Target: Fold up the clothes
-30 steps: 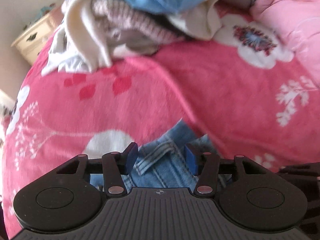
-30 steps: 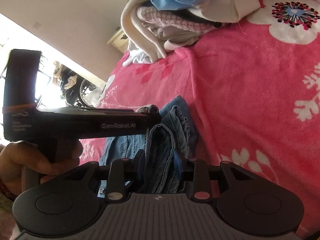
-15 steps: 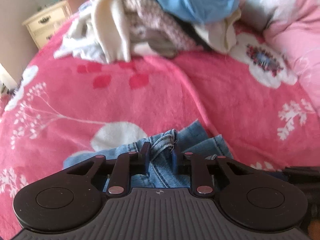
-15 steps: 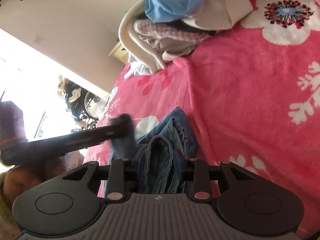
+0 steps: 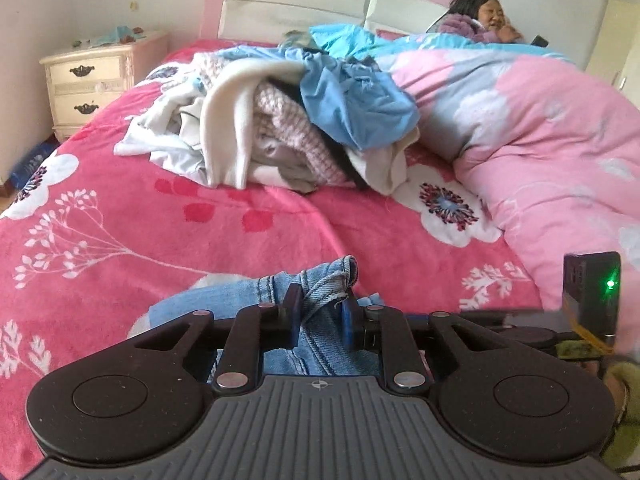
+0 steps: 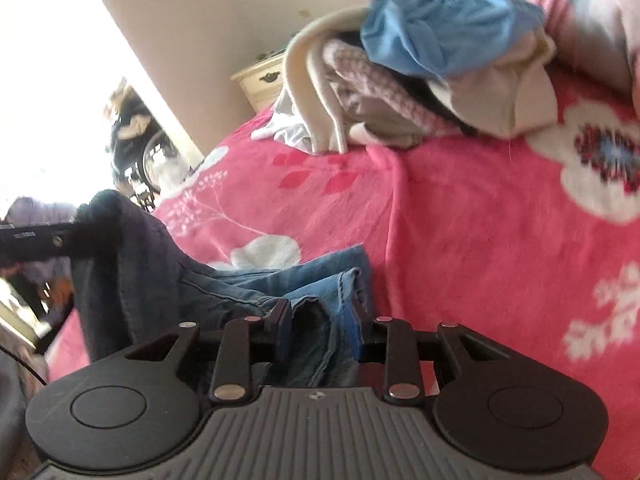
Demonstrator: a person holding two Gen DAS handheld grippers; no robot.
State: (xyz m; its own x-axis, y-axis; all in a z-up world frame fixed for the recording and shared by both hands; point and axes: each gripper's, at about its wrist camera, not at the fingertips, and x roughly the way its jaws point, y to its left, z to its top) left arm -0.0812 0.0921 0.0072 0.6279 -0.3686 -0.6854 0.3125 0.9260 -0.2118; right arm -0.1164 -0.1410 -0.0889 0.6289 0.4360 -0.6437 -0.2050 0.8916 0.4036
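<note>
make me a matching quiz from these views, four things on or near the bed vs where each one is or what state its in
Things:
1. blue denim jeans
2. crumpled light blue cloth
3. cream two-drawer nightstand
4. pink and grey cloud-print duvet

Places or states:
A. stands against the wall beside the bed
B. on top of the pile of unfolded clothes
C. bunched up along the far side of the bed
D. pinched in the left gripper and the right gripper, over the pink floral blanket

Pairs: 1-D, 2-B, 3-A, 4-C
</note>
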